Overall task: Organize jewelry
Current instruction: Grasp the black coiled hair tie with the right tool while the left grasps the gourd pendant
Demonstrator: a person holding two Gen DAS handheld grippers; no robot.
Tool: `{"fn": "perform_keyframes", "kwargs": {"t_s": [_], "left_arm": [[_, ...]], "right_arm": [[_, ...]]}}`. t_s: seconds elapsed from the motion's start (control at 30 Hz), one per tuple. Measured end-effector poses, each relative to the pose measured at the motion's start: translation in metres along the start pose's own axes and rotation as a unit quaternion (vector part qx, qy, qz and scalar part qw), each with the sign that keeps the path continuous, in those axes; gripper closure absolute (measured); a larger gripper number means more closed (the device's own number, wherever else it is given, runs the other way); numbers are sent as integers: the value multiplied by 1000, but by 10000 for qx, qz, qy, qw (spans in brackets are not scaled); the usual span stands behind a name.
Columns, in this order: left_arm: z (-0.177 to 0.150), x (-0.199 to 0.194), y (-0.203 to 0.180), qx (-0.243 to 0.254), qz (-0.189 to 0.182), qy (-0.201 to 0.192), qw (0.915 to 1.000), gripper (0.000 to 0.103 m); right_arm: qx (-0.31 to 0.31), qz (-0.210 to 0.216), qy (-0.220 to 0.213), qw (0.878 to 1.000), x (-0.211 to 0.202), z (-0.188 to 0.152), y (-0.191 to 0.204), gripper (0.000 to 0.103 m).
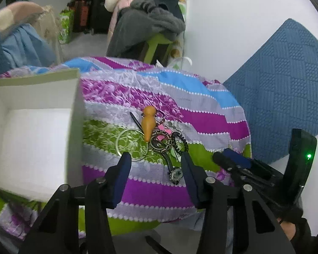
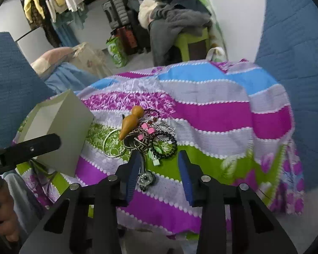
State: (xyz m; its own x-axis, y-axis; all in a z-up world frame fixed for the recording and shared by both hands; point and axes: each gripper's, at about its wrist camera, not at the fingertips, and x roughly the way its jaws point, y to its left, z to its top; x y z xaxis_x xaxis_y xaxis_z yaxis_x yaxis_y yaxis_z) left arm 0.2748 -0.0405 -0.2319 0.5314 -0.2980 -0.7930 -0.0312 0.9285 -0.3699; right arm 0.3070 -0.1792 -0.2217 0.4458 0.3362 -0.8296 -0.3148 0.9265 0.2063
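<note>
Approach step, I judge: both claws, left claw [image 1: 155, 158] and right claw [image 2: 159, 156], part-open and empty, hover near the jewelry pile [image 1: 154, 139] on the striped worktop cloth [image 1: 212, 120], right of the open white box [image 1: 31, 137]; next, pinch one piece.

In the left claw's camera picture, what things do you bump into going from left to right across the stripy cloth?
White open box → silver ring → orange wooden gourd-shaped piece → black patterned bangle → dark beaded bracelet → the other claw's blue tips.
</note>
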Motion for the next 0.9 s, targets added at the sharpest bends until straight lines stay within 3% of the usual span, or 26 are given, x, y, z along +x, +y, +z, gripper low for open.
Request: {"fn": "perform_keyframes", "kwargs": {"t_s": [0.3,0.53,0.9], "left_arm": [[21,63,13,-63,62,277,9996,60],[32,102,20,-78,60,467,9989,60],[38,145,25,-123,-38,625,9980,72]], "right_arm": [[-68,361,375,9986,53,7,-5,82],[-174,533,619,9965,80,12,-6,84],[-606,416,713,9947,100,14,4,94]]}}
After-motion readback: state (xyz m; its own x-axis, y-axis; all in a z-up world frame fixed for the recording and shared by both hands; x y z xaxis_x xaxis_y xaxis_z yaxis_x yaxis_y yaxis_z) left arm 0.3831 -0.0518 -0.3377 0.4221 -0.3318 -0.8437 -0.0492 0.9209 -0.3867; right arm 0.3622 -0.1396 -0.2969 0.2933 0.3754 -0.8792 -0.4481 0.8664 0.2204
